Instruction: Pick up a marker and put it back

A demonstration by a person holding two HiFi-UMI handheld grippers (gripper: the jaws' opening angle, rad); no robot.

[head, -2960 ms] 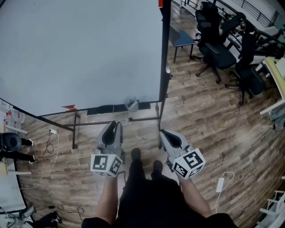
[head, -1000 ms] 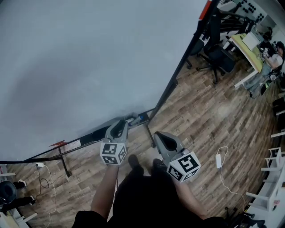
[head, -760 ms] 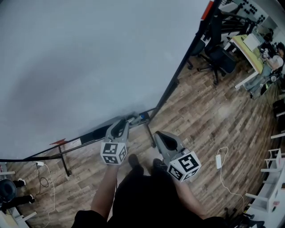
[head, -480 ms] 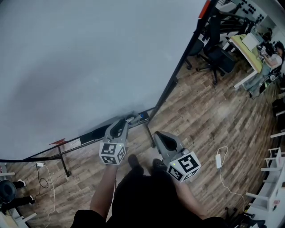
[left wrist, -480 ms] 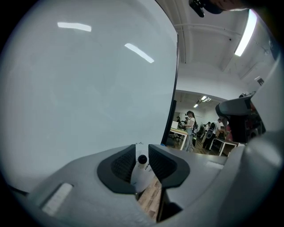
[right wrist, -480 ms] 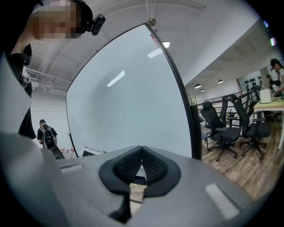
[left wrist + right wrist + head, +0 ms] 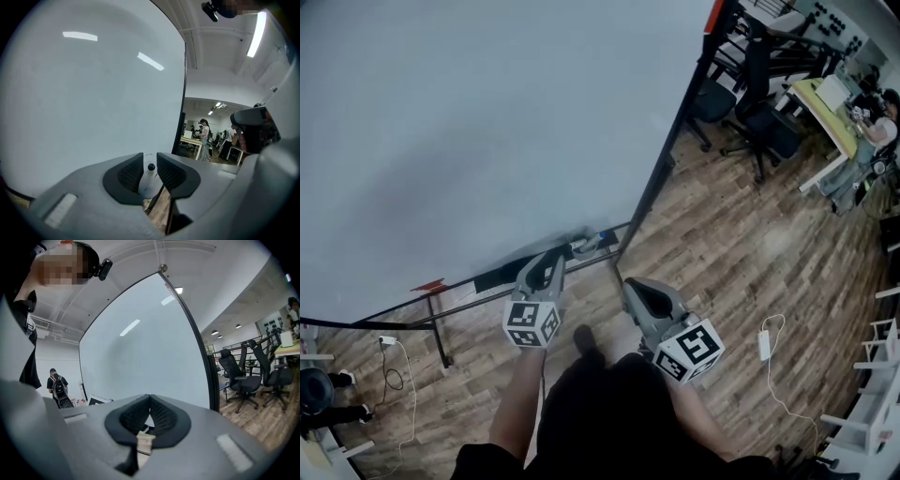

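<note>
Jaws with ribbed black pads [image 7: 126,176]: left gripper [image 7: 150,161] apart, right gripper [image 7: 150,399] together.

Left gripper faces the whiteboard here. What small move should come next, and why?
Probably ease the left gripper forward toward the white cup. Its jaws stand apart with nothing gripped, and what looks like a marker lines up in the gap but sits beyond them. The right gripper is shut and empty.
</note>
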